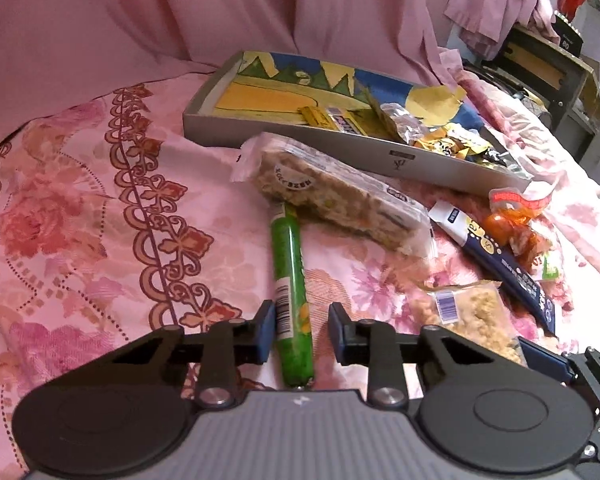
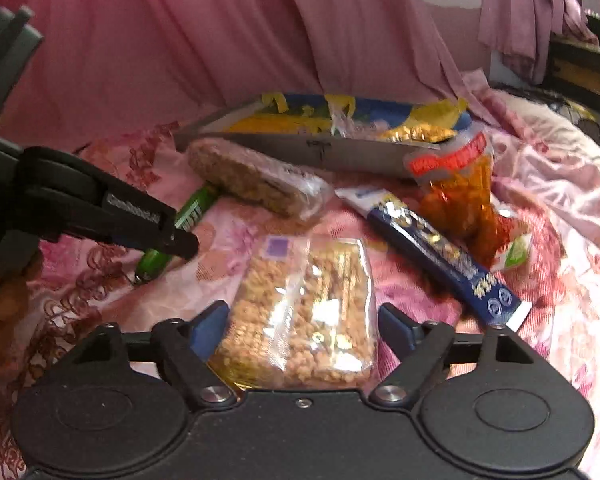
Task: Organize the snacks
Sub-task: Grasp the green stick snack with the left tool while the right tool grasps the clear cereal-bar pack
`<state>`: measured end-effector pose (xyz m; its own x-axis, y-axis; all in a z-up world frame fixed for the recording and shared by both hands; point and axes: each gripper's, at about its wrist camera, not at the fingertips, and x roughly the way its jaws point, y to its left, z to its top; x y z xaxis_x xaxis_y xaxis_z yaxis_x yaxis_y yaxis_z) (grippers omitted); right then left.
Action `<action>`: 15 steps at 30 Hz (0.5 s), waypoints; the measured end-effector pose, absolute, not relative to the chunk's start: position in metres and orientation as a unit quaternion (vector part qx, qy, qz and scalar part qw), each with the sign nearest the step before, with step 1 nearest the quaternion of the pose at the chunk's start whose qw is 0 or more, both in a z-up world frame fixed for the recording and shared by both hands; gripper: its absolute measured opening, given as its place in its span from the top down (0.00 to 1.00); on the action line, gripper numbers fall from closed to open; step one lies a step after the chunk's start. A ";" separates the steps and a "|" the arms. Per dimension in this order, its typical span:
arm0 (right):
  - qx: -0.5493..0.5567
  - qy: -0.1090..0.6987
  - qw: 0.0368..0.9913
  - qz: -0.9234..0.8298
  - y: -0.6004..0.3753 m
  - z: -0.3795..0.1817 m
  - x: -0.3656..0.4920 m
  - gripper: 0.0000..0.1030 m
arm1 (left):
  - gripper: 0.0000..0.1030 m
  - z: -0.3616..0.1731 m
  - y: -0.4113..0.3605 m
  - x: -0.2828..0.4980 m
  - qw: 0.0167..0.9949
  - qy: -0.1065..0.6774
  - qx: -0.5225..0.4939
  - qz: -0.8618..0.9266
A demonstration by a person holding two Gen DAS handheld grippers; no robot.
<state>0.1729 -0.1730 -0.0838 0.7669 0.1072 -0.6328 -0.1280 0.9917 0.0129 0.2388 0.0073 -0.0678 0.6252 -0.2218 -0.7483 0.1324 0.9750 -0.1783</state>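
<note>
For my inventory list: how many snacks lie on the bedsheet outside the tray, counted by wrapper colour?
Green: 1, sausage stick
Clear: 2, long crispy bar, crispy block
Dark blue: 1, packet
Orange: 1, bag
Total: 5

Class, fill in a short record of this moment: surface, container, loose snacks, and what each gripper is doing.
surface: pink floral bedspread
container: grey tray, some snacks already inside
loose snacks: green tube, long granola bar, clear crumble pack, navy packet, orange bag
left gripper: open, straddling the green tube
right gripper: open, around the clear crumble pack
</note>
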 end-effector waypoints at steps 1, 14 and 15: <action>-0.014 0.342 0.937 0.062 -0.174 -0.086 0.175 0.17 | 0.69 -0.069 0.008 0.240 0.899 0.424 -0.055 -0.094; -0.023 0.344 0.936 0.071 -0.167 -0.082 0.169 0.26 | 0.82 -0.066 0.014 0.242 0.883 0.455 -0.096 -0.068; -0.026 0.344 0.936 0.072 -0.166 -0.081 0.168 0.26 | 0.82 -0.065 0.015 0.240 0.879 0.460 -0.107 -0.066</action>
<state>0.1680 -0.1658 -0.0809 0.7534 0.1171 -0.6471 -0.1530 0.9882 0.0007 0.2396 0.0154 -0.0645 0.5674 -0.2150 -0.7949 0.0185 0.9684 -0.2487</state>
